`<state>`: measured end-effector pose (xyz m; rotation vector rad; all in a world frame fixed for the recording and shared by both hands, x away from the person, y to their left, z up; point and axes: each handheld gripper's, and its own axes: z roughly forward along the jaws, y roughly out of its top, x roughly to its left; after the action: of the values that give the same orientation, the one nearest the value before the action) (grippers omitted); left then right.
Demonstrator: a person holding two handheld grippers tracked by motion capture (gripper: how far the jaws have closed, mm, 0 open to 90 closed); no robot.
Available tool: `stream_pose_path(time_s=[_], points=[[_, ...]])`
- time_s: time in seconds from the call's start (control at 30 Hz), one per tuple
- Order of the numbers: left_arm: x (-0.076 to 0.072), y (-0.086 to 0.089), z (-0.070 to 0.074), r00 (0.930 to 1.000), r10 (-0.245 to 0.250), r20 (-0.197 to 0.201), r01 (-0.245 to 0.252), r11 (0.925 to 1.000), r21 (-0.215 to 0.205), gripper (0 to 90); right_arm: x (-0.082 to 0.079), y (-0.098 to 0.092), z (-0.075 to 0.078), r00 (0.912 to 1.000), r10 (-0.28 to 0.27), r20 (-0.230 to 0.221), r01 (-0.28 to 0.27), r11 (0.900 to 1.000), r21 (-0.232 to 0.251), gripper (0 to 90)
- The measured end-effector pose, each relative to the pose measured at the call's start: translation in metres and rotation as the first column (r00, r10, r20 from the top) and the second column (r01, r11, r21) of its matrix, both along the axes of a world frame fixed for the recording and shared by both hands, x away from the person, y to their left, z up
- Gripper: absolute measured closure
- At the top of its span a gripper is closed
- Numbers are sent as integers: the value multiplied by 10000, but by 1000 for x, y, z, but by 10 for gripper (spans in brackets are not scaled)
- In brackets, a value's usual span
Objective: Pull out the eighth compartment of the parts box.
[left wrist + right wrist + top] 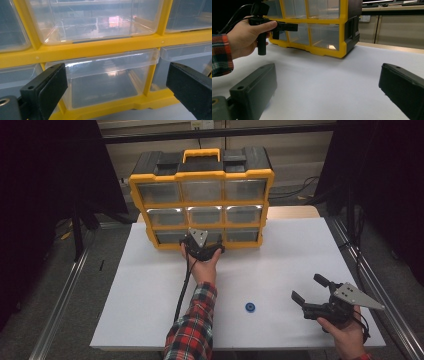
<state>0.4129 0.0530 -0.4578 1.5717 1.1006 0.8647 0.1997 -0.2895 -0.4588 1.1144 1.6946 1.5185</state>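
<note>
White table (150,285): left gripper (115,85) jaws wide at drawer (105,82); right gripper (306,296) wide, empty.

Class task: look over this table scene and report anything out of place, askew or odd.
The bottom middle drawer of the yellow organizer sits slightly pulled out, its lip proud of the frame, in front of the open left gripper. A small blue ring lies loose on the table.

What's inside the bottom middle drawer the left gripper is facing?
Through the clear front, the bottom middle drawer looks empty. The left gripper stands open before it; its black jaws cover the drawer's lower left corner.
</note>
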Motion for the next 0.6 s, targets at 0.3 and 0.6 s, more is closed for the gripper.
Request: stream_pose_path(time_s=[0.3, 0.6], points=[[-1, 0, 1, 9996, 157, 245, -175, 9970, 748, 40, 0, 0, 0, 10000, 0, 10, 0, 10000, -21, 10], [-1, 0, 3, 9973, 165, 716, -232, 9953, 942, 46, 0, 0, 0, 10000, -13, -14, 13, 10000, 20, 10]])
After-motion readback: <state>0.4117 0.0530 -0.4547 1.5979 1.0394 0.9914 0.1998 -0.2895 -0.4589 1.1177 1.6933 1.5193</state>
